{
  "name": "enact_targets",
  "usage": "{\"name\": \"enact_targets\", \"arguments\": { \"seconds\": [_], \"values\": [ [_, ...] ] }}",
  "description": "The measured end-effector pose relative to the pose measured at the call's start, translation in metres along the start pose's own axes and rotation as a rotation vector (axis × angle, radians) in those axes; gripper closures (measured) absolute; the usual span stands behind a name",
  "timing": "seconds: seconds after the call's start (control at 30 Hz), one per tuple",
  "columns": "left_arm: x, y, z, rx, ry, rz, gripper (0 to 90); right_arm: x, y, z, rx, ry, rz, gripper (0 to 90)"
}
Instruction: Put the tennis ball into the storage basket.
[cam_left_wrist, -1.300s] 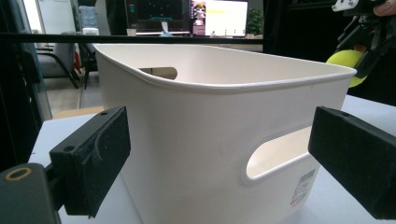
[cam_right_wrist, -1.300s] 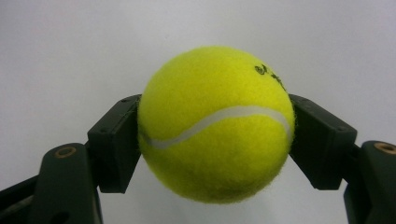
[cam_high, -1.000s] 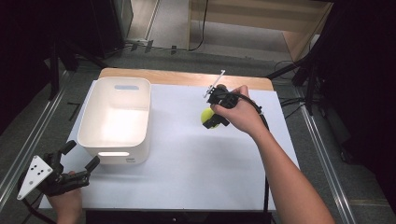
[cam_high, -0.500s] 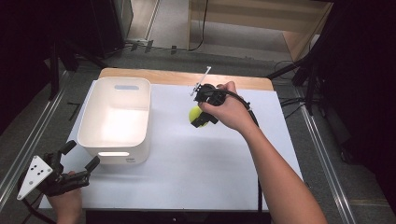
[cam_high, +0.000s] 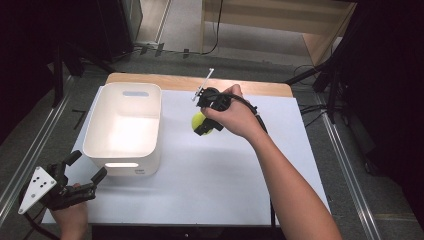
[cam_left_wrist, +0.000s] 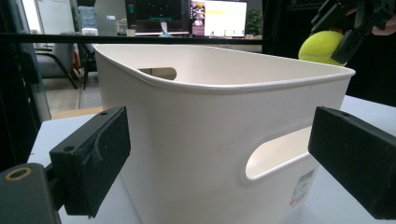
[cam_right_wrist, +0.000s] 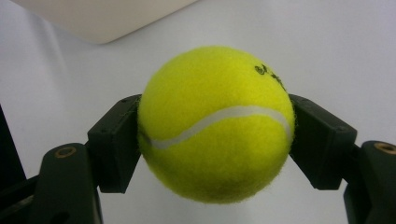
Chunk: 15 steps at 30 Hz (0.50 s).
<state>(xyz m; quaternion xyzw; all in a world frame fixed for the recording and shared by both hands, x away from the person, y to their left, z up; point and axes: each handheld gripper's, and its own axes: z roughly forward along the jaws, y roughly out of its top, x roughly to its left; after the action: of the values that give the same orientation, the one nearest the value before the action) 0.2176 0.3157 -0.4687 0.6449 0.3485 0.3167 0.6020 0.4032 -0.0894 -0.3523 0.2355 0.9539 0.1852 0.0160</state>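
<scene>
A: Ball (cam_right_wrist: 215, 123) dead centre of the right gripper view, and the right gripper (cam_high: 204, 123) has it clamped, a black pad squeezed into each side of the fuzz, white seam curving across the front.

B: High view puts that grip just above the middle of the frame, ball clear of the white table (cam_high: 220, 185), hand (cam_high: 235, 116) wrapped over the gripper body.

A: Bin (cam_high: 124, 129) sits left of it, apart from the ball, open top, cut-out handles in its end walls.

B: Lower left corner now, left gripper (cam_high: 85, 170): jaws spread wide, nothing between the pads, parked just short of the bin's near wall.

A: Left gripper view agrees, bin wall (cam_left_wrist: 205, 140) between the two pads, neither touching, and the ball (cam_left_wrist: 322, 46) up in the upper right above the rim.
</scene>
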Motion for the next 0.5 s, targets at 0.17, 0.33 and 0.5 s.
{"name": "enact_targets", "arguments": {
  "seconds": [0.17, 0.33, 0.5],
  "values": [
    [0.000, 0.000, 0.000, -0.002, -0.001, -0.001, 5.8, 0.003, 0.006, -0.003, -0.001, -0.002, -0.003, 23.8],
    [0.000, 0.000, 0.000, 0.001, -0.001, 0.000, 5.8, 0.004, 0.012, -0.005, -0.001, -0.005, -0.022, 23.8],
    [0.000, 0.000, 0.000, -0.002, -0.001, -0.001, 5.8, 0.008, 0.020, -0.007, -0.003, -0.004, -0.033, 23.8]
  ]
}}
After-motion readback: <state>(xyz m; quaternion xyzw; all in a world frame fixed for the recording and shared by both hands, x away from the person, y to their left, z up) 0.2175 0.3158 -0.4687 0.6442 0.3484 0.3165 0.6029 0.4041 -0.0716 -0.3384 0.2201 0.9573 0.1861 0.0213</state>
